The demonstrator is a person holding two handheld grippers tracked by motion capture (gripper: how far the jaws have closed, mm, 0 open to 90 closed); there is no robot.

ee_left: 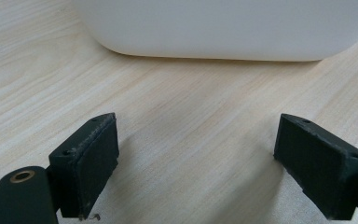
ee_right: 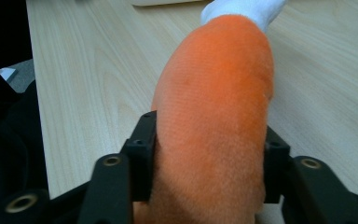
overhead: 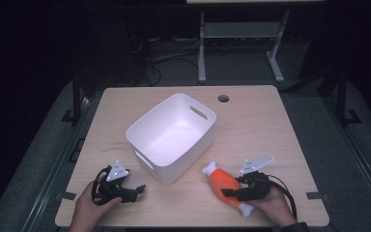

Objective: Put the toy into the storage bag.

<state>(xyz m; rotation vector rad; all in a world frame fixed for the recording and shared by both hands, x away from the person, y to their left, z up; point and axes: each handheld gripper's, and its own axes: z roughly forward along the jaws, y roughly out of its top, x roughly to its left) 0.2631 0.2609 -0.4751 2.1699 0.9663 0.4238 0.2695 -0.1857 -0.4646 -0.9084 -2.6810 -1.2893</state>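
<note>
An orange plush toy with white ends lies on the wooden table near the front right. My right gripper is shut on the toy's orange body; in the right gripper view both pads press into the plush. My left gripper rests at the front left, open, with bare wood between its jaws. A white plastic bin stands empty at the table's middle, and its rounded wall is just ahead of the left gripper.
The wooden table has a round cable hole at the back. A person's hands hold both grippers at the front edge. Behind the table is a dark floor with metal desk legs.
</note>
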